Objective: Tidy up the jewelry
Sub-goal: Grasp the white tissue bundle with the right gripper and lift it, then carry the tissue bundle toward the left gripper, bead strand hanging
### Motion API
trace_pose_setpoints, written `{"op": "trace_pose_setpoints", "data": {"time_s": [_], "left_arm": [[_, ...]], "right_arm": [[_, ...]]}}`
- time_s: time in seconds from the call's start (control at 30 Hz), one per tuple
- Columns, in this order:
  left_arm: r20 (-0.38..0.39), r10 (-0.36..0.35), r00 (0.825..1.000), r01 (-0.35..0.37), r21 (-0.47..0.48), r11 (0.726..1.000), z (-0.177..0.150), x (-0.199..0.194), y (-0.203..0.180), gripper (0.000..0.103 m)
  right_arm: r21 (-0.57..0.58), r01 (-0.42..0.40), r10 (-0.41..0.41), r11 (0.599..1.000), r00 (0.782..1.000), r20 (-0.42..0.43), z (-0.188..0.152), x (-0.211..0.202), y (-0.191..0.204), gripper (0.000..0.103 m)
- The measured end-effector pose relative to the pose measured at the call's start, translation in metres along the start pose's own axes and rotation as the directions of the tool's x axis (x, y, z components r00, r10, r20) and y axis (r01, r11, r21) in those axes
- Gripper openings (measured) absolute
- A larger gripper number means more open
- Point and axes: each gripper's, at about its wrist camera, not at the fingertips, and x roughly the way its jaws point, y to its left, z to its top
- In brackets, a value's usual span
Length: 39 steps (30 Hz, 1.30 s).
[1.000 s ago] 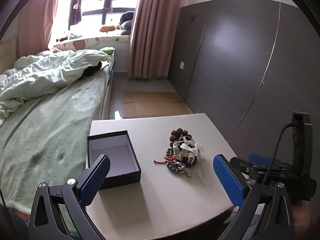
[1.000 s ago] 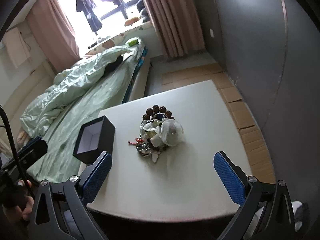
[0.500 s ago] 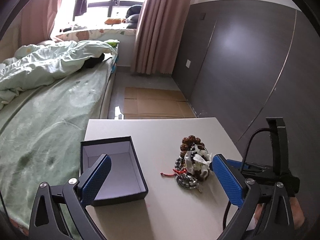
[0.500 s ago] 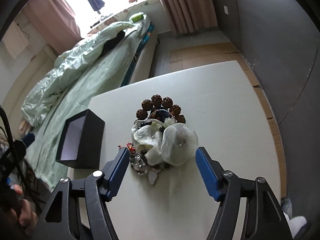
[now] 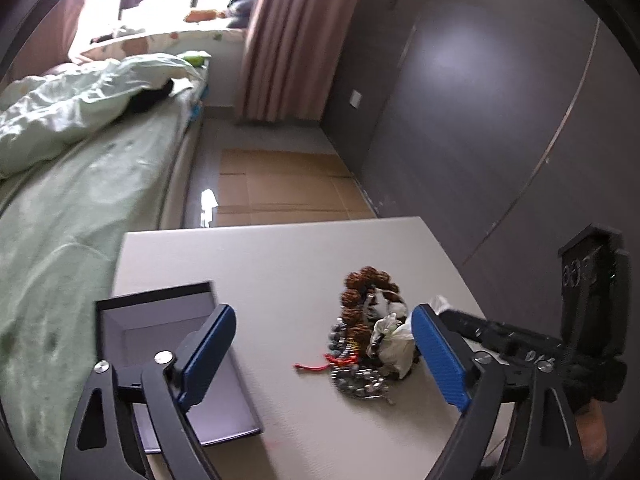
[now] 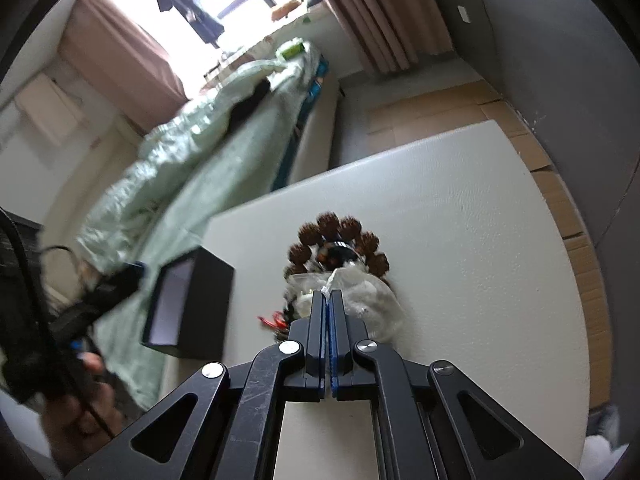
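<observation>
Right gripper (image 6: 328,300): jaws fully closed, pads pressed together on a fold of the clear plastic bag (image 6: 366,300) at the top of the jewelry pile (image 5: 366,340). The bag lies on the pile and is pinched at its near upper edge.

Left gripper (image 5: 320,354): jaws wide apart and closing, with nothing between the pads. It hangs above the table (image 5: 280,264); its left finger (image 5: 208,350) stands over the box (image 5: 132,320), its right finger (image 5: 438,356) just beside the pile.

Pile: brown bead bracelet (image 6: 340,236) on the far side, metal chain (image 5: 360,384) on the near side, red cord (image 5: 320,365) trailing toward the box. The pile sits near the table's middle.

Box: dark, open, pale inside, at the table's left edge, apart from the pile.

Beyond the table: a bed (image 5: 80,184) with green bedding on the left and flattened cardboard (image 5: 280,184) on the floor.
</observation>
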Motion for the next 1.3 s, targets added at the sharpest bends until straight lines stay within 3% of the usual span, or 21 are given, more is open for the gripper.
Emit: {"op": "trace_pose_setpoints", "data": {"time_s": [0.3, 0.43, 0.7, 0.83, 1.0, 1.07, 1.2, 1.3], "left_arm": [[-0.098, -0.042, 0.994, 0.051, 0.090, 0.995, -0.007, 0.032, -0.030, 0.066], [-0.145, -0.071, 0.987, 0.089, 0.118, 0.989, -0.015, 0.049, -0.041, 0.065], [-0.198, -0.061, 0.978, 0.104, 0.216, 0.971, -0.023, 0.066, -0.070, 0.056], [-0.202, -0.061, 0.977, 0.112, 0.254, 0.961, -0.022, 0.072, -0.084, 0.053], [-0.201, -0.047, 0.978, 0.107, 0.297, 0.949, -0.021, 0.077, -0.095, 0.047], [-0.197, -0.042, 0.980, 0.102, 0.302, 0.948, -0.020, 0.078, -0.096, 0.045], [-0.189, -0.050, 0.981, 0.109, 0.314, 0.943, -0.014, 0.082, -0.102, 0.041], [-0.189, -0.077, 0.979, 0.138, 0.332, 0.933, -0.010, 0.083, -0.109, 0.041]], "right_arm": [[0.067, -0.130, 0.120, 0.989, 0.984, 0.131, 0.001, -0.035, -0.012, 0.003], [0.108, -0.176, 0.155, 0.979, 0.972, 0.175, -0.001, -0.046, -0.021, 0.003], [0.212, -0.035, 0.010, 0.977, 0.993, 0.117, -0.010, -0.048, -0.051, 0.003], [0.235, -0.016, -0.007, 0.972, 0.995, 0.097, -0.018, -0.052, -0.061, 0.003], [0.236, 0.076, -0.087, 0.969, 0.996, 0.036, -0.029, -0.048, -0.072, 0.003], [0.256, 0.087, -0.106, 0.963, 0.993, 0.060, -0.031, -0.056, -0.079, 0.003], [0.270, -0.027, -0.033, 0.963, 0.976, 0.215, -0.027, -0.088, -0.083, 0.003], [0.270, -0.101, 0.032, 0.958, 0.968, 0.247, -0.027, -0.092, -0.083, 0.003]]}}
